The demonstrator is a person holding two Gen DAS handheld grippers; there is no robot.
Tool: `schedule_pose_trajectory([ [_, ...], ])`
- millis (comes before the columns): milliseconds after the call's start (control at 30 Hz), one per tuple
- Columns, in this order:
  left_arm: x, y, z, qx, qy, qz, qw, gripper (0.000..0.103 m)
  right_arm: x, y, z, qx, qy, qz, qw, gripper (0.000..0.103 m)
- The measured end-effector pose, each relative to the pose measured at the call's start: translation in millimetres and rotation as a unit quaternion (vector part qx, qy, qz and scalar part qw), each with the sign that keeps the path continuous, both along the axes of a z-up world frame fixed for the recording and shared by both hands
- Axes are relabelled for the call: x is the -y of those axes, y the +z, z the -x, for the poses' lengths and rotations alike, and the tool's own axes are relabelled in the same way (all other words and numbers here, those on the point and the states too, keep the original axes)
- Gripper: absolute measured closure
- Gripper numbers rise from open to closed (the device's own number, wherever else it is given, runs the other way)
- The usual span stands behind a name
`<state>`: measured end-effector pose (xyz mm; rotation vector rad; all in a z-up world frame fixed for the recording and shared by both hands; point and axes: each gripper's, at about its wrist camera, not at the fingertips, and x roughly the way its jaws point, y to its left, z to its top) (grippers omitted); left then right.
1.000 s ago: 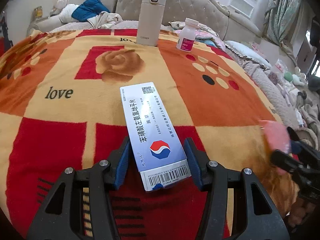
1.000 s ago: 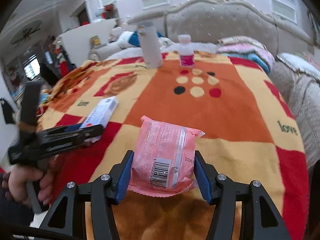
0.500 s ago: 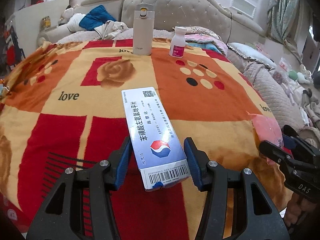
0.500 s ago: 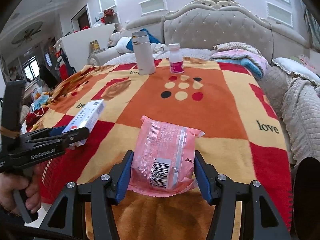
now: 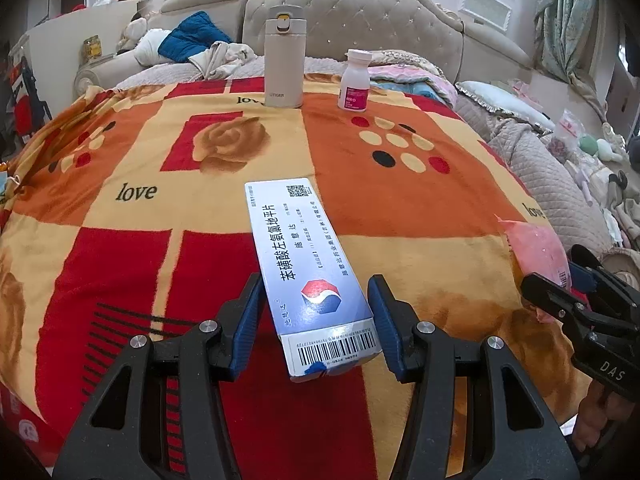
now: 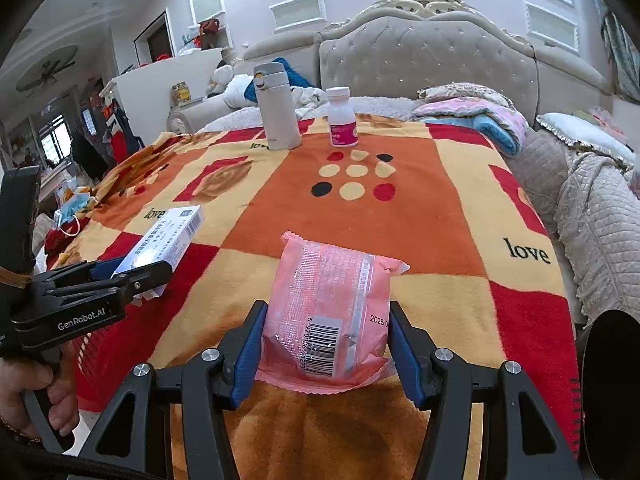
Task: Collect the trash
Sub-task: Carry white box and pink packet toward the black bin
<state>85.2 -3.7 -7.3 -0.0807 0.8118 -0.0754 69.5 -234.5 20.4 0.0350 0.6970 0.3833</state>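
My left gripper [image 5: 314, 316] is shut on a long blue and white medicine box [image 5: 304, 264], which it holds above the patterned blanket [image 5: 120, 240]. The same box [image 6: 164, 240] shows at the left of the right wrist view, clamped in that black gripper [image 6: 132, 276]. My right gripper [image 6: 326, 344] is shut on a pink snack packet [image 6: 328, 312] with a barcode facing me. That packet [image 5: 536, 248] also appears at the right edge of the left wrist view.
A beige thermos [image 5: 284, 58] and a white pill bottle with a pink label [image 5: 354, 82] stand at the blanket's far end. A tufted headboard [image 6: 424, 56], pillows and quilts lie beyond. A face mask [image 6: 74, 208] lies off the left edge.
Both grippers drew back from the bed and rose a little with their loads in the first half second, so more blanket shows. Since then nothing has moved.
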Motion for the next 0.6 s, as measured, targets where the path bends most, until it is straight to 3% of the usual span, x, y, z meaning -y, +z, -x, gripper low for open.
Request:
schedule_pose_trajectory([
  [333,11,-2,-2,-0.002,-0.007,-0.014,0.9999,0.052,23,3,1,0.000,-0.042,-0.027,0.999,0.047],
  [600,26,4,-1,0.002,-0.017,-0.023,0.9996,0.052,59,13,16,0.025,-0.076,-0.024,0.997,0.047],
])
